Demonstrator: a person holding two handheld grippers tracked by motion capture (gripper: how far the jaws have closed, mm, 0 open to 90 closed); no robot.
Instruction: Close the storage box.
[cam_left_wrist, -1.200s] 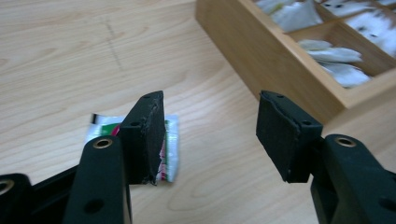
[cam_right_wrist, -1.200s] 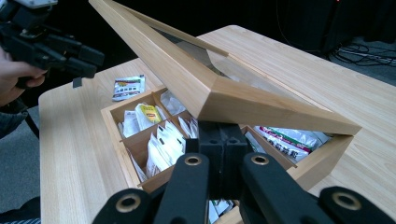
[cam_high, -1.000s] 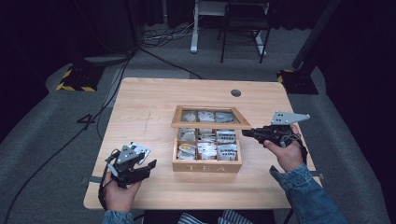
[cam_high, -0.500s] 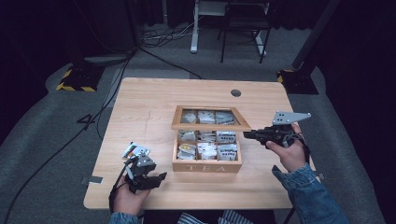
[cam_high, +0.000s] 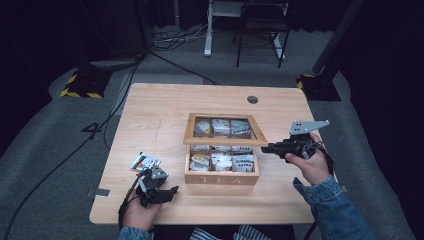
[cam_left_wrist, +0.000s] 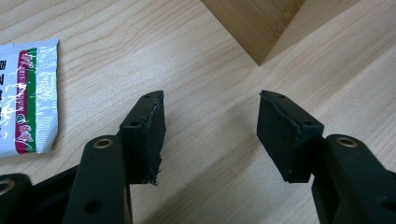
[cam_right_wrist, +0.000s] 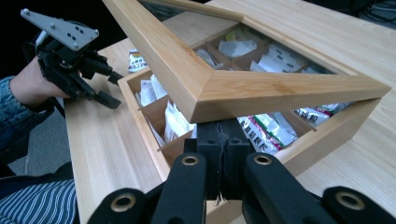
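lid (cam_right_wrist: 219, 88) rests propped on pressed-together right gripper (cam_right_wrist: 223, 140); a slip drops it. left gripper (cam_left_wrist: 210, 126), spread and empty, sits beside packet (cam_left_wrist: 25, 98).

Tan box (cam_high: 221, 175) — red-green-white sachet (cam_left_wrist: 25, 93)

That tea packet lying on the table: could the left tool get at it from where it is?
Probably yes. The tea packet lies flat on bare table just beside the left tool, whose jaws stand open with nothing between them and nothing in the way.
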